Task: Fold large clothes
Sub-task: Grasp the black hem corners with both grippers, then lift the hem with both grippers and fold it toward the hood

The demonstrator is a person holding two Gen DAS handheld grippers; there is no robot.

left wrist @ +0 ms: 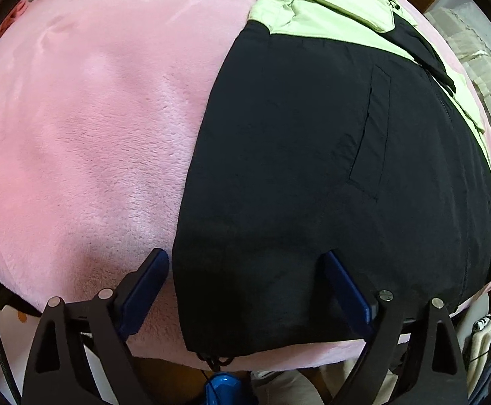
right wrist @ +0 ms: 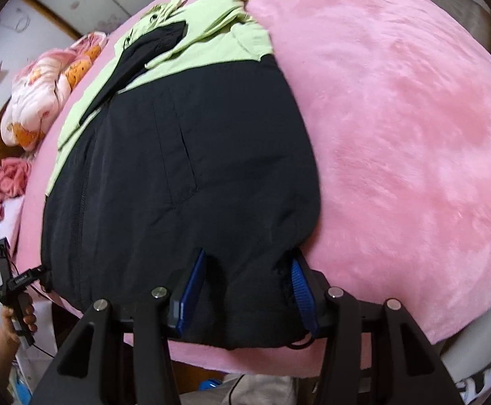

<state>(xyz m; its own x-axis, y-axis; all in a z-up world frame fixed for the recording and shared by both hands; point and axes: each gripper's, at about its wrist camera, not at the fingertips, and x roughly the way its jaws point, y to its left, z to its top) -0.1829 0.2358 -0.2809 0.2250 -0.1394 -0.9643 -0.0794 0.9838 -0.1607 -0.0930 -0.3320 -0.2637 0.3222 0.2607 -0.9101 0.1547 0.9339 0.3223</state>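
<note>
A black and pale green jacket (left wrist: 313,155) lies flat on a pink plush blanket (left wrist: 87,128), hem toward me, green top and sleeves at the far end. My left gripper (left wrist: 245,263) is open, its fingers straddling the jacket's near left hem corner. In the right wrist view the jacket (right wrist: 178,168) fills the middle. My right gripper (right wrist: 249,270) is open, its blue-padded fingers (right wrist: 191,290) set around a bunch of fabric at the near right hem corner. The left gripper (right wrist: 19,283) shows at the far left, held by a hand.
The pink blanket (right wrist: 397,135) covers a bed with wide bare areas to either side of the jacket. A floral quilt (right wrist: 43,91) and a pink garment (right wrist: 6,182) lie at the bed's head. A curtained window (left wrist: 474,50) is on the right.
</note>
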